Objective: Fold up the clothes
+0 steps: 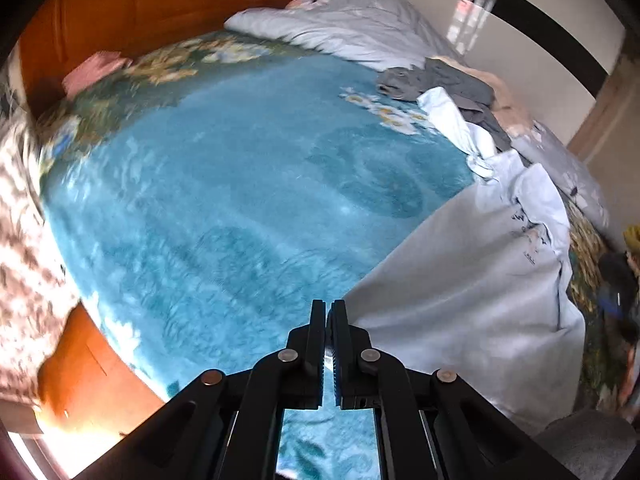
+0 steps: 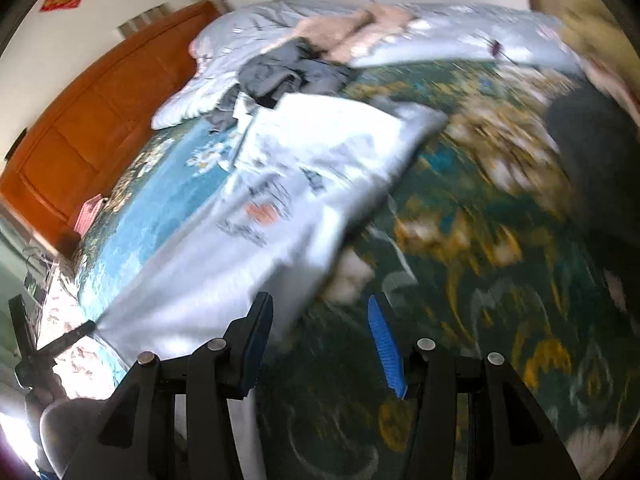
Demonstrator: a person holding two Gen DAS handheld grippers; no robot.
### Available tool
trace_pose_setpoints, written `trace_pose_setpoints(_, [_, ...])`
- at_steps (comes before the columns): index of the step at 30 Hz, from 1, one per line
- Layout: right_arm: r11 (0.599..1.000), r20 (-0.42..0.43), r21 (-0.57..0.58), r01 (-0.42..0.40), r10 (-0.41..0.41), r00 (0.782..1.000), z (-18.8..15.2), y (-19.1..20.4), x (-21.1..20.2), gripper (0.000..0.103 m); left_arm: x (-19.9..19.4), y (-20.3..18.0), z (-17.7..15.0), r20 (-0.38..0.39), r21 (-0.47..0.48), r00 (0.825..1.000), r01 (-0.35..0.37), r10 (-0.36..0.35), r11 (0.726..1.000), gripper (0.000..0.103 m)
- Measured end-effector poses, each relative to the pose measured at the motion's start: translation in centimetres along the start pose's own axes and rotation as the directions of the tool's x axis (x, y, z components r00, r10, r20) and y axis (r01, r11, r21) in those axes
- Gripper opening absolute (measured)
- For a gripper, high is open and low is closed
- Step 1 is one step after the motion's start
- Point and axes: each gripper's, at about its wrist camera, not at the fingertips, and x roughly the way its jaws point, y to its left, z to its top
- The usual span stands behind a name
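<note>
A pale blue T-shirt (image 1: 472,276) with a printed front lies partly spread on the blue floral bed cover (image 1: 224,200). My left gripper (image 1: 329,312) is shut on the shirt's near corner, low over the bed. The same shirt (image 2: 280,200) fills the middle of the right wrist view, its print facing up. My right gripper (image 2: 320,312) is open and empty, its left finger beside the shirt's near edge, above the dark floral part of the cover (image 2: 480,280). The right view is motion-blurred.
A heap of grey and beige clothes (image 1: 452,84) lies at the far side of the bed on a light blue duvet (image 1: 352,24). An orange wooden headboard (image 2: 88,128) stands behind. A pink folded item (image 1: 92,72) lies near it.
</note>
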Motion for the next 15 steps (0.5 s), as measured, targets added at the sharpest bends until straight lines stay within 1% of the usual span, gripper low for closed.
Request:
trace_pose_setpoints(1, [1.000, 0.004, -0.023, -0.003, 0.003, 1.000, 1.0, 0.6, 0.7, 0.051, 0.0, -0.6, 0.2, 0.005, 0.020, 1.000, 0.001, -0.001, 1.000, 0.006])
trace_pose_setpoints(4, [0.996, 0.014, -0.093, -0.007, 0.008, 1.000, 4.1, 2.3, 3.1, 0.051, 0.0, -2.0, 1.1, 0.007, 0.054, 0.999, 0.032, -0.032, 0.998, 0.006])
trace_pose_setpoints(6, [0.992, 0.005, -0.129, 0.006, -0.005, 1.000, 6.0, 3.4, 5.2, 0.051, 0.0, -2.4, 1.7, 0.007, 0.063, 0.999, 0.043, -0.044, 0.997, 0.012])
trace_pose_setpoints(7, [0.990, -0.004, -0.143, 0.014, -0.014, 1.000, 6.6, 3.8, 6.3, 0.051, 0.0, -2.5, 2.1, 0.008, 0.065, 0.999, 0.047, -0.048, 0.997, 0.019])
trace_pose_setpoints(8, [0.987, -0.013, -0.158, 0.021, -0.024, 1.000, 7.2, 4.3, 7.4, 0.051, 0.1, -2.6, 2.4, 0.010, 0.061, 0.999, 0.049, -0.050, 0.997, 0.030])
trace_pose_setpoints(9, [0.985, -0.022, -0.172, 0.029, -0.033, 0.999, 7.7, 4.7, 8.5, 0.051, 0.2, -2.6, 2.7, 0.011, 0.054, 0.999, 0.051, -0.051, 0.997, 0.038])
trace_pose_setpoints(10, [0.982, -0.030, -0.187, 0.036, -0.042, 0.999, 8.3, 5.2, 9.6, 0.051, 0.3, -2.7, 3.0, 0.013, 0.046, 0.999, 0.052, -0.053, 0.998, 0.050])
trace_pose_setpoints(11, [0.979, -0.039, -0.201, 0.043, -0.052, 0.998, 8.9, 5.6, 10.7, 0.051, 0.5, -2.7, 3.3, 0.011, 0.040, 0.998, 0.055, -0.055, 0.998, 0.055])
trace_pose_setpoints(15, [0.967, -0.064, -0.241, 0.083, -0.101, 0.993, 10.7, 7.0, 14.7, 0.051, 1.9, -3.0, 4.4, -0.015, 0.022, 0.998, 0.057, -0.057, 0.998, 0.057])
